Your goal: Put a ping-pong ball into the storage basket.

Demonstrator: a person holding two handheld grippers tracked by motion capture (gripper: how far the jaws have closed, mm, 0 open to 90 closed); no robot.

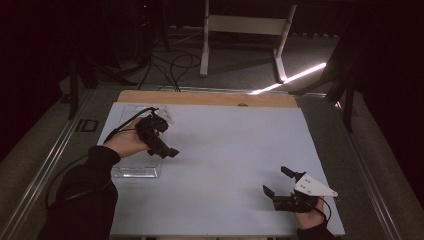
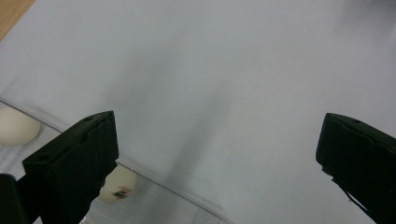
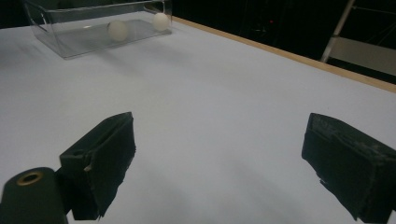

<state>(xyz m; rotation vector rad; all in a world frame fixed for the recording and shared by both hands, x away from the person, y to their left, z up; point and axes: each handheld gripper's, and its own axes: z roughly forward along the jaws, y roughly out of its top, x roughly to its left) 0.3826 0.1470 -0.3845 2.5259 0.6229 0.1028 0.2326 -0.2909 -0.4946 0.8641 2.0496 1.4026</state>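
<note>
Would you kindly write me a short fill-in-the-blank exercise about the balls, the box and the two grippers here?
1. The clear box holds ____ white balls.
2. The jaws of the right gripper stand ____, with nothing between them.
3. The left gripper hangs over the box's ____ edge, as the high view shows it.
4. The sheet that covers the table is pale ____.

Missing words: two; open; right; blue

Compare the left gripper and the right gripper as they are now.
The left gripper hangs over the clear plastic bin at the table's left; the right gripper sits near the front right over bare tabletop. The right carries a grey three-cornered plate; none is plain on the left. Both are open and empty.
</note>
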